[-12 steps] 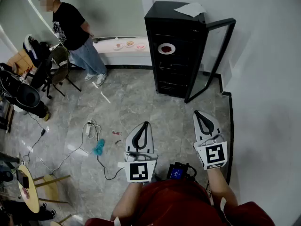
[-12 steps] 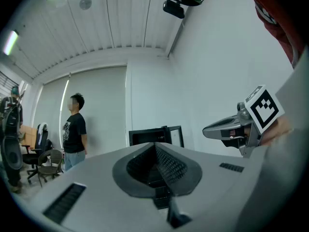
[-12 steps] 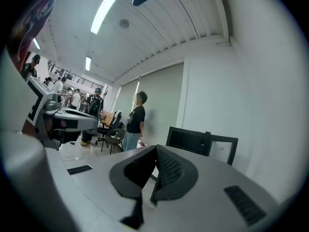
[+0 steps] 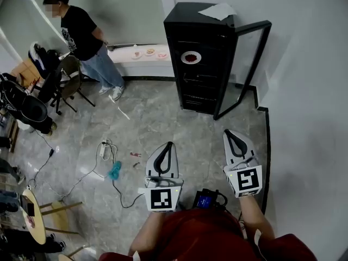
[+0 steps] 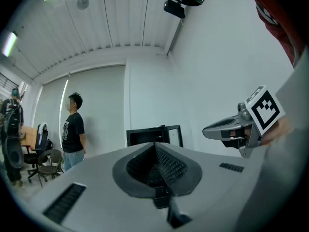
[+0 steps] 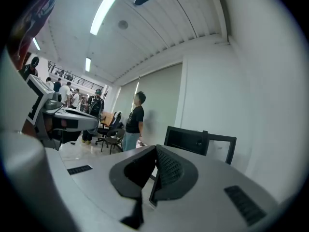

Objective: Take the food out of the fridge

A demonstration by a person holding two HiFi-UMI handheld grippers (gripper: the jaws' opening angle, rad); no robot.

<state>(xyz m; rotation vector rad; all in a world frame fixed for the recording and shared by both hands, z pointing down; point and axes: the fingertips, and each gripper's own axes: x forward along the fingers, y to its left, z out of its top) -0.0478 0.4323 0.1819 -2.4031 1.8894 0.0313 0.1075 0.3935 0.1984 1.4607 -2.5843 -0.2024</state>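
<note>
A black fridge (image 4: 190,16) stands against the far wall, its glass door (image 4: 254,56) swung open to the right. A white plate of red food (image 4: 191,57) sits on an upper shelf inside. My left gripper (image 4: 168,144) and right gripper (image 4: 230,132) are held level side by side over the floor, well short of the fridge and pointing toward it. Both are shut with nothing in them. The left gripper view has its jaws (image 5: 155,145) closed in front of the fridge (image 5: 145,137). The right gripper view shows the same, with jaws (image 6: 155,149) closed before the fridge (image 6: 186,140).
A person (image 4: 81,31) stands at the back left beside a low white ledge (image 4: 125,58) with small plates. Chairs (image 4: 65,75) and bags fill the left side. A power strip and cable (image 4: 103,148) lie on the floor. A sheet of paper (image 4: 220,11) lies on the fridge.
Both grippers keep their places and stay shut. The head view has drifted very slightly, nothing else differs.
</note>
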